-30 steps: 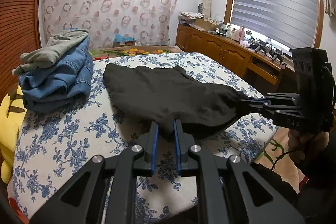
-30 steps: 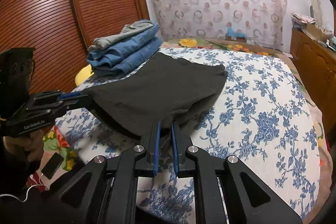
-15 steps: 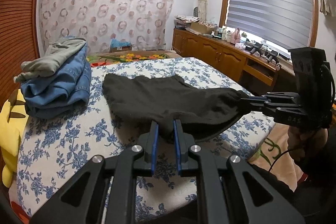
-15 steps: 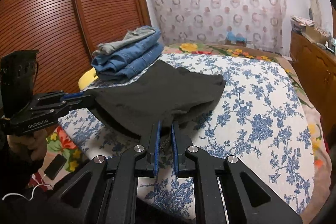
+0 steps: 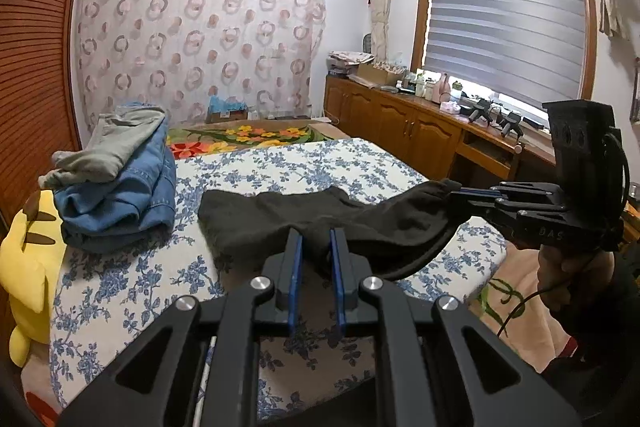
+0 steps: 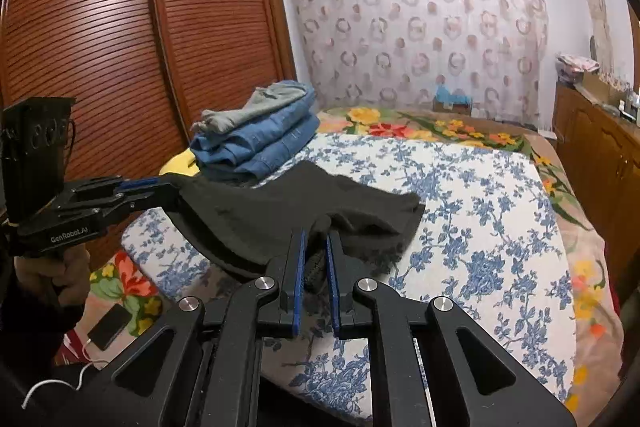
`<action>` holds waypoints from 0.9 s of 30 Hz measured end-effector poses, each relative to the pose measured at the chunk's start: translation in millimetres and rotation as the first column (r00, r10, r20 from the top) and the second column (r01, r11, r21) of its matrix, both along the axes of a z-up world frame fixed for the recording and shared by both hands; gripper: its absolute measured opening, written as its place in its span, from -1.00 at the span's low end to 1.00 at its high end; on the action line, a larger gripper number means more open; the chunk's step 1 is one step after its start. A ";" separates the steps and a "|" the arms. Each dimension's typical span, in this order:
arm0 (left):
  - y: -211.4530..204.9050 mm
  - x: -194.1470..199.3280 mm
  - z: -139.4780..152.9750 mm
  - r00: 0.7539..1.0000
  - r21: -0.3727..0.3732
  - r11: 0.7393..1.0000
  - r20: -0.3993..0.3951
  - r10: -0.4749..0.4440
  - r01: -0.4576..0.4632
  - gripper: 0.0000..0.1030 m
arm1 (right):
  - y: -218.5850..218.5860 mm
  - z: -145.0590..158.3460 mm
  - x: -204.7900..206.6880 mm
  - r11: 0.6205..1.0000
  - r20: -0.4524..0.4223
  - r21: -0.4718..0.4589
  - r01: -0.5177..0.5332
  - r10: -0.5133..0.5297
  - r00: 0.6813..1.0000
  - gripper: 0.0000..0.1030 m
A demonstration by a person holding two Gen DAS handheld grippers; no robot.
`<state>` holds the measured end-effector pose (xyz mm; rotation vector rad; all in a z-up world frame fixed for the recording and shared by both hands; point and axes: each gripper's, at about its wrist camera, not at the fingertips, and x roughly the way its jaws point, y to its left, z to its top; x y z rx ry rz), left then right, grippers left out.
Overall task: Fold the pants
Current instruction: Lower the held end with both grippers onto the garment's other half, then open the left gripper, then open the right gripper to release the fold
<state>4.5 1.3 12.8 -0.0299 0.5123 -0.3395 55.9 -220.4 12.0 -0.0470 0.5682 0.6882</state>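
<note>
A pair of black pants [image 5: 272, 215] lies across the blue-flowered bed [image 5: 120, 291], with its near edge lifted off the sheet. My left gripper [image 5: 314, 241] is shut on one near corner of that edge. My right gripper [image 5: 466, 191] comes in from the right, shut on the other corner. In the right wrist view the pants [image 6: 288, 203] bunch between the blue pads of the right gripper [image 6: 316, 245], and the left gripper [image 6: 162, 183] grips the cloth at the left. The far part of the pants rests on the bed.
A stack of folded jeans under a grey garment [image 5: 116, 183] sits on the far left of the bed, beside a yellow plush [image 5: 28, 267]. Wooden cabinets [image 5: 404, 131] line the right wall and a louvred wardrobe [image 6: 120, 47] the left. A phone [image 6: 110, 327] lies on the floor.
Both grippers have risen together, lifting the near edge of the black pants higher off the bed. Their hold on the cloth is unchanged.
</note>
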 end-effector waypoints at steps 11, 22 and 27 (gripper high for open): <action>11.3 59.3 -22.1 0.997 0.005 0.999 -0.049 0.054 -0.054 -0.78 | 16.6 -21.1 53.5 0.997 -0.036 -0.063 0.055 -0.057 0.998 -0.85; 12.3 108.7 -12.7 0.996 0.034 0.996 -0.025 0.085 -0.084 -0.78 | 31.0 -16.9 115.1 0.989 -0.025 -0.082 0.126 -0.129 0.991 -0.85; 16.2 127.1 -16.0 0.995 0.032 0.995 -0.028 0.099 -0.098 -0.78 | 36.5 -17.5 134.7 0.986 -0.031 -0.086 0.143 -0.146 0.989 -0.85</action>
